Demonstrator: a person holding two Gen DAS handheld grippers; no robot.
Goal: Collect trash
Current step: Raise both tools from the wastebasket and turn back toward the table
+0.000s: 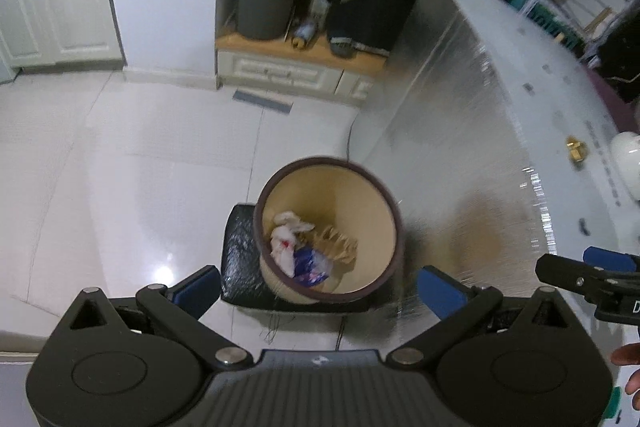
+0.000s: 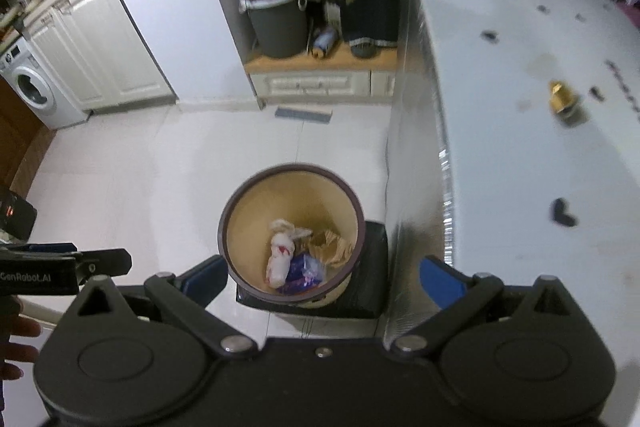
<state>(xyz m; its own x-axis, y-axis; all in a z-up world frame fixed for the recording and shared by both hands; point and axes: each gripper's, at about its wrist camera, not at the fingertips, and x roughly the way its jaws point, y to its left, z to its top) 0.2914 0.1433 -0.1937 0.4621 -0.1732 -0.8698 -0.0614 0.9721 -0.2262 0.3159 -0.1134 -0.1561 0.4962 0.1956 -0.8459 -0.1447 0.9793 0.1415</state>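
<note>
Both grippers hang over the round beige waste bin point(image 1: 328, 227) with the dark brown rim, and both are spread wide with nothing between the blue pads; the left gripper point(image 1: 320, 287) frames the bin from above, and the right gripper point(image 2: 324, 281) does the same in its own view.

The bin stands on the glossy white tile floor point(image 1: 120, 187), on top of a black mat point(image 1: 240, 255), just beside the foil-covered side of the white table point(image 2: 520, 147); it sits tilted a bit toward the cameras in the left wrist view.

Trash is already in the bottom: a crumpled white tissue point(image 2: 282, 251) with a red spot, a blue and white wrapper point(image 2: 304, 273) touching it, and a scrunched brown paper piece point(image 2: 334, 245) next to both.

Up on the table there's a small gold-coloured object point(image 2: 564, 103), blurry, can't say what it is; a small black curved bit point(image 2: 564, 213) lies nearer the edge, plus a few dark specks.

Further back a grey bucket point(image 2: 278, 23) sits on a low wooden-topped cabinet point(image 2: 320, 67), and a washing machine point(image 2: 34, 93) shows at the far left.
</note>
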